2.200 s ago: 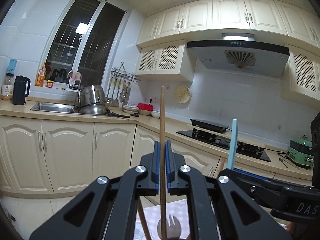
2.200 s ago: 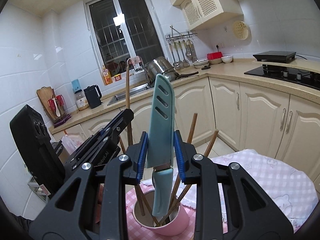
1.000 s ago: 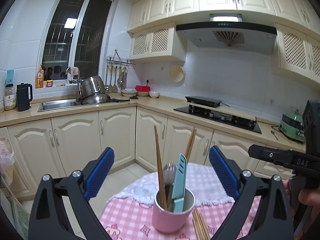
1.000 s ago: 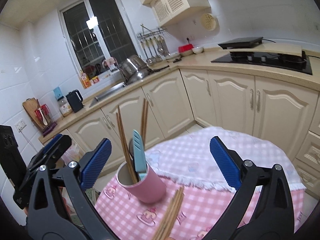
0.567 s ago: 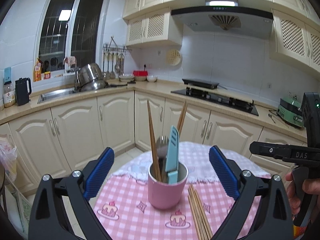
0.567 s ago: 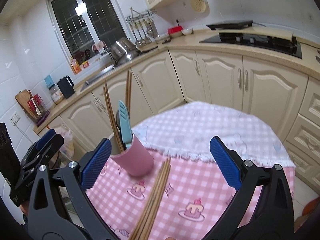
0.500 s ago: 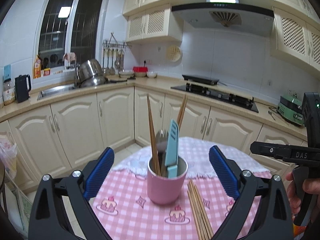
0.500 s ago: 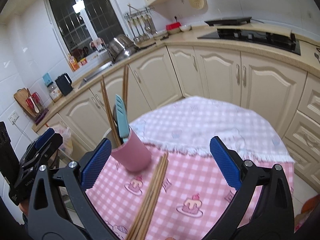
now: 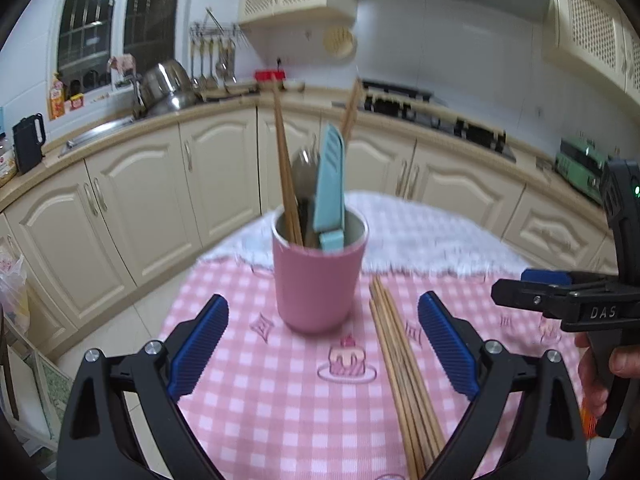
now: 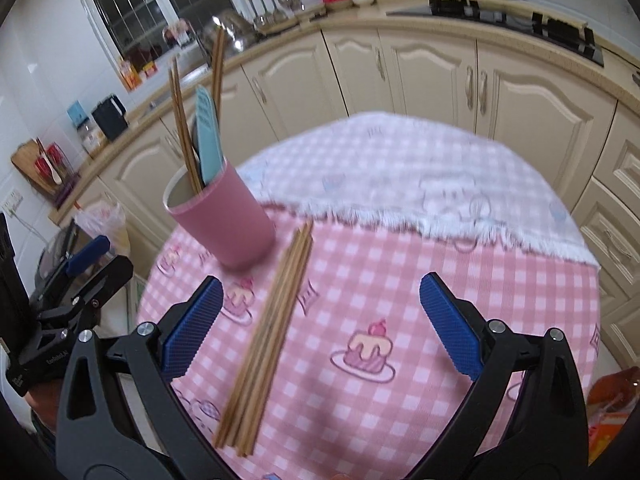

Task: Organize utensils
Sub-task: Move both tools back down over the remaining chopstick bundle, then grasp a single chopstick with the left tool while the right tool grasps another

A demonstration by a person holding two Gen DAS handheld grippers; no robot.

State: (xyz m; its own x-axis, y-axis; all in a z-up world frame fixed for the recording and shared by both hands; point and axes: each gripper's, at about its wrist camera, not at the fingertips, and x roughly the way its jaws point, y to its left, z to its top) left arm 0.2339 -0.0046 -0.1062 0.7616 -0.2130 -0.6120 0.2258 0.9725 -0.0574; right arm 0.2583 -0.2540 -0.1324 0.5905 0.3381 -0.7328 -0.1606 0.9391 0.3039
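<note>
A pink cup (image 9: pixel 318 280) stands on the pink checked tablecloth (image 9: pixel 280 400). It holds wooden chopsticks (image 9: pixel 286 176), a teal sheathed knife (image 9: pixel 330 184) and a metal spoon (image 9: pixel 301 168). A bundle of loose wooden chopsticks (image 9: pixel 400 372) lies on the cloth just right of the cup. My left gripper (image 9: pixel 323 348) is open and empty, low in front of the cup. My right gripper (image 10: pixel 320 320) is open and empty above the loose chopsticks (image 10: pixel 272 332), with the cup (image 10: pixel 224 216) to its upper left. The right gripper also shows in the left wrist view (image 9: pixel 560 300).
The round table has a white fringed cloth (image 10: pixel 400 160) over its far half. Cream kitchen cabinets (image 9: pixel 140 200) curve behind the table. The counter carries a sink with a steel pot (image 9: pixel 168 92), a black kettle (image 9: pixel 28 142) and a hob (image 9: pixel 432 116).
Both grippers let go of a chopstick and the teal knife, which now stand in the cup. Both opened wide, drew back and tilted down toward the table and the loose chopsticks.
</note>
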